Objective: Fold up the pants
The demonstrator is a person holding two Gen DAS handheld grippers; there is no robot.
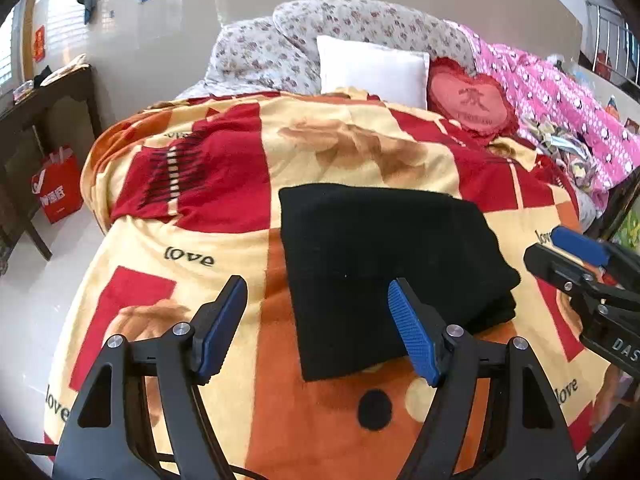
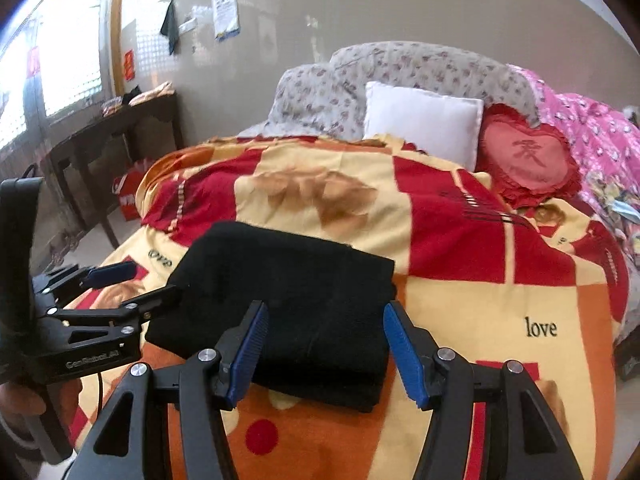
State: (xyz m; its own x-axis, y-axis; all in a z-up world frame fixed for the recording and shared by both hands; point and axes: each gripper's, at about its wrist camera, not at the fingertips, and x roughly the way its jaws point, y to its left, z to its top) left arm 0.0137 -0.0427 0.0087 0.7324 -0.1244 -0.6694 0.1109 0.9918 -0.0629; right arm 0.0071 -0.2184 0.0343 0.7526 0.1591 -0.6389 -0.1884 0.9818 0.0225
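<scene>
The black pants (image 1: 384,268) lie folded into a thick rectangle on the red, orange and cream blanket (image 1: 224,240). My left gripper (image 1: 316,320) is open above the blanket at the bundle's near left edge, nothing between its blue pads. In the right wrist view the same pants (image 2: 288,300) lie ahead, and my right gripper (image 2: 324,344) stands open above their near edge, not touching them. The left gripper (image 2: 132,280) shows at the left there, a hand below it; the right gripper (image 1: 560,248) enters the left wrist view from the right.
A white pillow (image 1: 372,68), a red heart cushion (image 1: 468,100), floral bedding (image 1: 280,48) and a pink quilt (image 1: 560,100) lie at the head of the bed. A dark wooden table (image 1: 44,112) and a red bag (image 1: 58,188) stand on the floor to the left.
</scene>
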